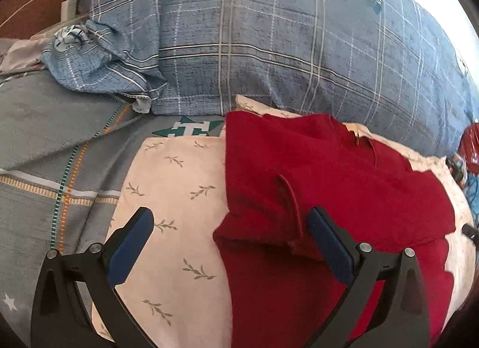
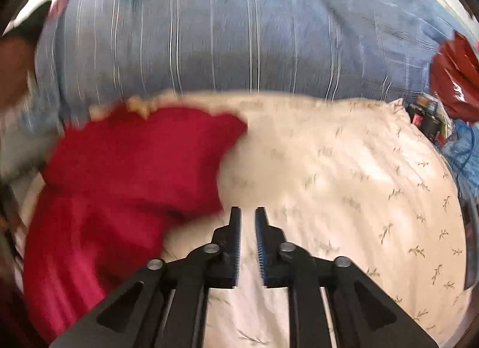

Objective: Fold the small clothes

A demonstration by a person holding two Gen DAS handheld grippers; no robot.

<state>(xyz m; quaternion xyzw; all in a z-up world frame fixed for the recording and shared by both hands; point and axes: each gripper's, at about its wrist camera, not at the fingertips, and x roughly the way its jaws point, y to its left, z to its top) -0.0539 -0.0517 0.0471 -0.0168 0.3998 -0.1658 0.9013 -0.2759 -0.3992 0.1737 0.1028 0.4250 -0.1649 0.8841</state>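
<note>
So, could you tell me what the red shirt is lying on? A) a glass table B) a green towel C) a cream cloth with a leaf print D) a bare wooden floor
C: the red shirt lies on the cream leaf-print cloth.

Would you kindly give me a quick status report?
Left gripper open over red shirt. Right gripper nearly closed, empty. Shirt partly folded on cream pillow. Nothing obstructing.

Black tongs (image 1: 230,213), blue ridged pads (image 2: 237,237), silver pivot screws.
</note>
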